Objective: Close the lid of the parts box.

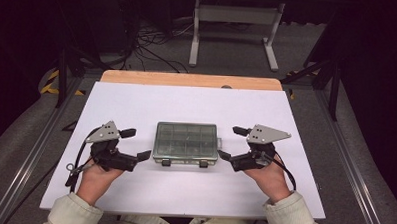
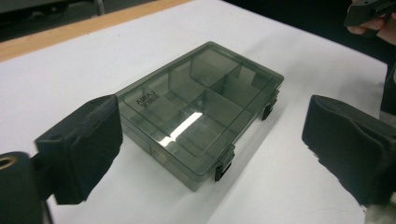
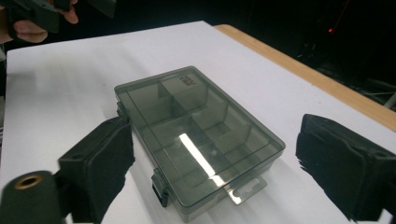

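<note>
Left claw and right claw, both wide open and empty, flank the closed compartment box; next likely unlatching its clasps.

We wear cream sleeves. Our left gripper and right gripper are black, with grey three-cornered plates and black cables.

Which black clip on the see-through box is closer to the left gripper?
The left clip on the box front edge; the other clip sits nearer the right gripper. The left gripper is open beside the box.
</note>
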{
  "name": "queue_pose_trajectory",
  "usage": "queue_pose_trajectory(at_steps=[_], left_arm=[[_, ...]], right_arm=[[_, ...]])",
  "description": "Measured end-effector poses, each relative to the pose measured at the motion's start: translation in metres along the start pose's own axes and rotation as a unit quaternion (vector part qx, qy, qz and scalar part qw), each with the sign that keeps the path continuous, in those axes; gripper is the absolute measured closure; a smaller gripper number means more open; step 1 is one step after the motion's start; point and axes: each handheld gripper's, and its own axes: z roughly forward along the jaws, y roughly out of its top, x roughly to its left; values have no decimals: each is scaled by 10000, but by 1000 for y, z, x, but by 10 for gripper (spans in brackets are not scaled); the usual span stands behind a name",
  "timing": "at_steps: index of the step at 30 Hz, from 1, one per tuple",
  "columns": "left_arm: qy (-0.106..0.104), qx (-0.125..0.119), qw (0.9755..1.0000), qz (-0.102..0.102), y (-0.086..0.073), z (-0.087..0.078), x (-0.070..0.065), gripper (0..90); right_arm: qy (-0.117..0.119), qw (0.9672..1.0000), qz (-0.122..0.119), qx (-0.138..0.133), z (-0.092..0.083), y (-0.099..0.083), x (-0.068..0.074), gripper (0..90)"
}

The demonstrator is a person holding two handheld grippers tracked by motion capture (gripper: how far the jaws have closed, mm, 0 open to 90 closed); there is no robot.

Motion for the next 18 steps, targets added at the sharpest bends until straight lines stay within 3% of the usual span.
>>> queue_pose_trajectory(at_steps=[10, 12, 18], left_arm=[[211, -552, 9982, 123, -22, -26, -5, 24], [316, -748, 9966, 169, -30, -33, -6, 23], [475, -922, 9944, 201, -42, -41, -6, 10]], right_arm=[[-279, 9987, -7, -423, -22, -14, 3, 41], [-319, 9982, -4, -500, -25, -17, 3, 36], [-335, 9975, -31, -617, -30, -25, 4, 28]])
